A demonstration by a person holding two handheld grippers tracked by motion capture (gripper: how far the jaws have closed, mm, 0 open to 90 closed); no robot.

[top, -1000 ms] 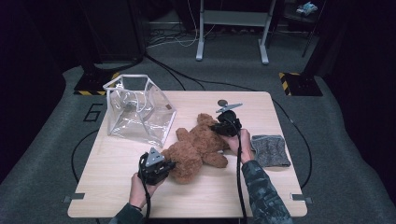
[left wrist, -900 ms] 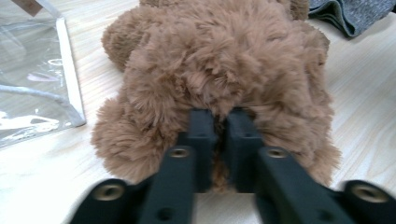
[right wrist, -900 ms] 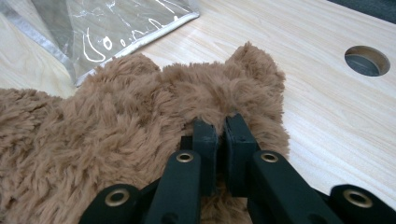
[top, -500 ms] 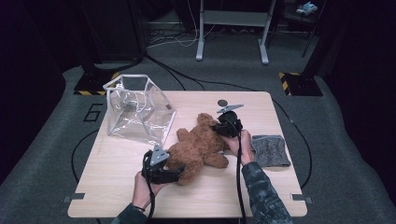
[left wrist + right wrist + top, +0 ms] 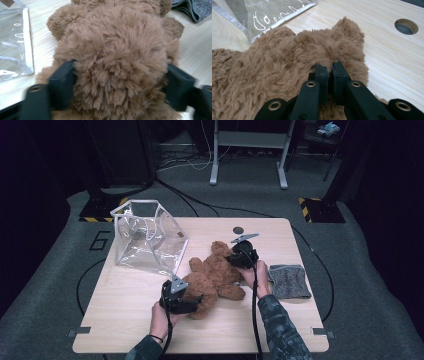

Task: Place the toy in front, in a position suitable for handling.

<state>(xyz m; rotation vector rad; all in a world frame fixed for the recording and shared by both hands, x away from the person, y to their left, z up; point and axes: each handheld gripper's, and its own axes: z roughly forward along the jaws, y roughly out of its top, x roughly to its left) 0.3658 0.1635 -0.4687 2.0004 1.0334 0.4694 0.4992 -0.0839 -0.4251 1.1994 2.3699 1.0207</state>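
- Left gripper (image 5: 194, 299): jaws, shut a second ago, have reopened and are just closing again around the fluffy brown plush teddy bear's (image 5: 215, 276) lower body, pads against fur.
- Bear lies mid-table (image 5: 125, 330), beside the clear plastic bag (image 5: 147, 237).
- Right gripper (image 5: 329, 72) pinches head fur, closed.
- Likely regripping for a lift.

The teddy bear (image 5: 212, 277) is plain brown plush. The tabletop (image 5: 125, 320) is pale wood grain. The knitted cloth (image 5: 289, 281) is flecked grey. The clear plastic bag (image 5: 147, 237) has silver-white edging.

Shaggy brown plush teddy bear (image 5: 216, 276), glossy clear plastic bag (image 5: 149, 237), matt pale wood-grain table (image 5: 125, 317), grey knitted cloth (image 5: 289, 281)
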